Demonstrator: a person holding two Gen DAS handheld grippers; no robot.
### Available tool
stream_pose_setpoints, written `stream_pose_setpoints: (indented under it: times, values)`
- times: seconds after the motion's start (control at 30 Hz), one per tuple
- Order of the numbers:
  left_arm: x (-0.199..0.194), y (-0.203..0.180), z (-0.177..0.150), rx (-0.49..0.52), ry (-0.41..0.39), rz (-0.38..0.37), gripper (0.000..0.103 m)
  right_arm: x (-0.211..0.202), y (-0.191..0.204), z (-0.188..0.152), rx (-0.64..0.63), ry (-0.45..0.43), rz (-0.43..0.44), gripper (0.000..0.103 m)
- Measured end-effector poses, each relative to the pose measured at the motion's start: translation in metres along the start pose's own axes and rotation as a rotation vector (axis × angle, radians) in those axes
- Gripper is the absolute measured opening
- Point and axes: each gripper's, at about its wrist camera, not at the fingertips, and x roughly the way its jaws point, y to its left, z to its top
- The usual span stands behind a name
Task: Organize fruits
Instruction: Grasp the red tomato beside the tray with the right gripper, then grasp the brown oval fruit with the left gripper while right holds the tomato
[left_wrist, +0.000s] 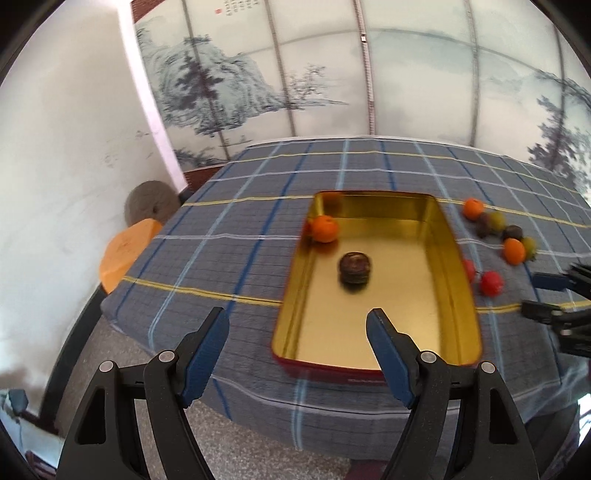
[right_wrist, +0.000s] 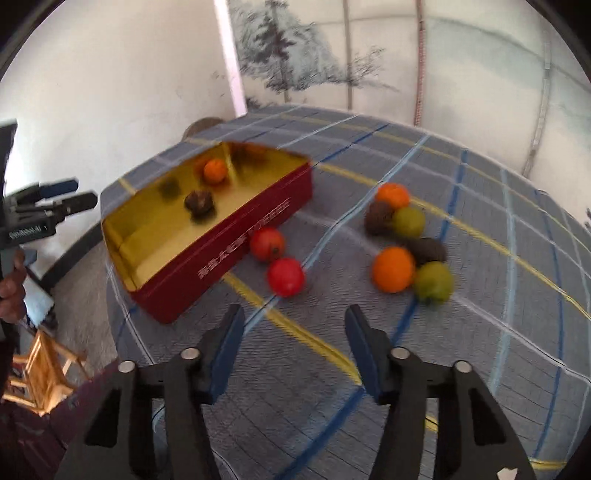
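Note:
A red tin with a gold inside sits on the plaid tablecloth. It holds an orange and a dark brown fruit. My left gripper is open and empty, above the tin's near end. My right gripper is open and empty, above the cloth just short of two red fruits beside the tin. Further right lies a cluster of oranges, green fruits and dark fruits. The right gripper shows in the left wrist view.
The plaid cloth covers a table that ends close to a white wall on the left. An orange stool and a grey cushion stand beside the table's left edge. A painted screen stands behind. A wooden chair stands at the lower left.

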Motion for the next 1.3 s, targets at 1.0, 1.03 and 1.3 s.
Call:
stream_pose_setpoints:
  times: [1.0, 1.03, 1.3]
  values:
    - [0.075, -0.183, 0.115, 0.397, 0.097, -0.514, 0.077, -0.038, -0.192, -0.061, 0.381, -0.031, -0.347, 0.028]
    - [0.085, -0.19, 0.118, 0.409, 0.115, -0.521, 0.077, -0.037, -0.192, -0.064, 0.382, -0.036, -0.336, 0.028]
    - [0.147, -0.223, 0.131, 0.395, 0.242, -0.507, 0.067, -0.04, -0.195, -0.065, 0.385, -0.075, -0.265, 0.028]
